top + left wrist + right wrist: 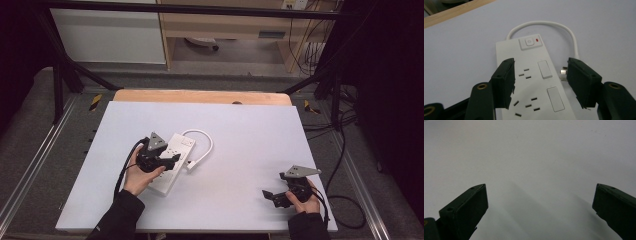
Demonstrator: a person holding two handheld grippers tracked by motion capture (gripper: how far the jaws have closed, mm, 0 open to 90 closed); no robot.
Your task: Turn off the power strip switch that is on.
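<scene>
White power strip (172, 162) lies on the pale tabletop (240, 150), left of centre, long axis running diagonally away from the person; its short white cord (202, 142) loops off the far end and curls back to a plug (191, 163) lying just beside the strip's right edge. Left claw (170, 161) sits over the strip's mid-section, held by the person's left hand (141, 176); in the left gripper view the jaws straddle the strip (534, 82), approx half-open, one jaw over the left edge, the other out past the right edge next to the plug prongs (563, 72); pads not pressing on the strip's sides, so nothing gripped. Strip's switch (529, 42) w/ red indicator (538, 39) faces up at the far end; socket slots visible between the jaws.

Right claw (272, 196) rests low near the tabletop's front right corner, well apart from the strip, in the right hand (305, 200); right gripper view: jaws wide, bare tabletop (536, 170) between them.
</scene>
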